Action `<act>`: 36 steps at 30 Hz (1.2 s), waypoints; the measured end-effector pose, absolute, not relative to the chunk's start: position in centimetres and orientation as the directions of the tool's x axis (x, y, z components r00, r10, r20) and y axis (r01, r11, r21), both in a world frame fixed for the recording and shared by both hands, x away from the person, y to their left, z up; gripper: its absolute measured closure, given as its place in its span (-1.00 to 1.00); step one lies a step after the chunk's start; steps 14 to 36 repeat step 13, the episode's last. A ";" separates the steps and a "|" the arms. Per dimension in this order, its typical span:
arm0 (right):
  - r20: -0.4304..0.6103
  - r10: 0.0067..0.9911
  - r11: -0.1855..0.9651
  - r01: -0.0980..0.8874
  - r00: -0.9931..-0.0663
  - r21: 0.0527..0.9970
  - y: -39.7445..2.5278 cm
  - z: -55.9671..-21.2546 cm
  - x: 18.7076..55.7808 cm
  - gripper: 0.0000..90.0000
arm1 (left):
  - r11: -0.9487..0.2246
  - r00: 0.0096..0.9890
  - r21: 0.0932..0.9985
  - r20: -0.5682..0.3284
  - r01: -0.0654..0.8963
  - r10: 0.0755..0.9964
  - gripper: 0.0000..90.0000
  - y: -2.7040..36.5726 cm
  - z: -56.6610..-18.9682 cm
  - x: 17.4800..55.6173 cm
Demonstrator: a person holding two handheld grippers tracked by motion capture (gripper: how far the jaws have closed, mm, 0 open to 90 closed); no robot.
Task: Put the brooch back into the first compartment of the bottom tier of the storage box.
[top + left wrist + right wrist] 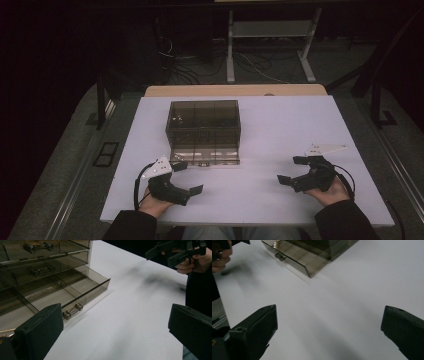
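Both tongs are held wide apart, empty. Left gripper (pixel 182 176) is seen just short of the drawer cabinet's pulled-out bottom drawer (pixel 205 156), handle (pixel 72 310) crosswise ahead; right gripper (pixel 294 170) is stationed well off.

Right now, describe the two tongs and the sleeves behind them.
Both tongs, left and right, are black, each with two thick, blocky, flat-faced jaws. A pale grey three-cornered plate tops each, and a black cable loops from the body. The sleeves are dark.
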State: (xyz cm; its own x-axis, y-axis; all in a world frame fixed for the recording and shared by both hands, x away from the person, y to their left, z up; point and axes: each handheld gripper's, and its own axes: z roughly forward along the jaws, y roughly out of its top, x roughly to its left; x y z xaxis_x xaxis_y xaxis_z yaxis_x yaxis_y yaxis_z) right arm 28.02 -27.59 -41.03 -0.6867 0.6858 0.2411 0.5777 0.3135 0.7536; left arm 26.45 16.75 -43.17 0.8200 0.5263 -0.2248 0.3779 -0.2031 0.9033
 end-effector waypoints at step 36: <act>0.228 0.737 0.257 0.575 -0.637 0.777 -29.5 -42.1 27.0 -0.99 | -0.199 0.815 0.905 -0.221 0.376 0.536 -1.00 16.9 -43.1 26.5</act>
